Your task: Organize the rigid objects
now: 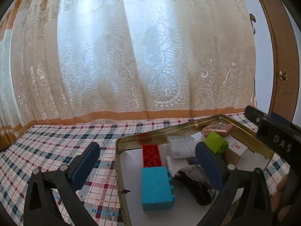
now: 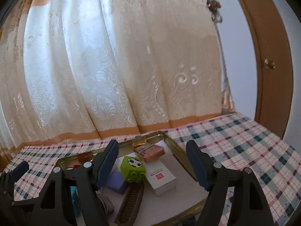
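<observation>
A gold tin tray (image 1: 118, 156) on the plaid tablecloth holds a red brick (image 1: 151, 155), a cyan brick (image 1: 156, 188), a white box (image 1: 181, 146), a green brick (image 1: 215, 141) and a pink card deck (image 1: 219, 129). My left gripper (image 1: 148, 162) stands open over the tray's left wall, one finger outside it and one inside, with nothing gripped. My right gripper (image 2: 152, 162) is open above the tray (image 2: 176, 148). Between and below its fingers lie the green brick with a football print (image 2: 133, 167), a purple block (image 2: 116, 180), a white box (image 2: 161, 177), the card deck (image 2: 150, 150) and a brown comb (image 2: 129, 205).
The plaid tablecloth (image 1: 65, 141) stretches left of the tray, and more cloth (image 2: 244, 146) lies to its right. A lace curtain (image 1: 131, 56) hangs close behind the table. A wooden door frame (image 2: 269, 75) stands at the right. A dark crumpled thing (image 1: 195, 184) lies in the tray.
</observation>
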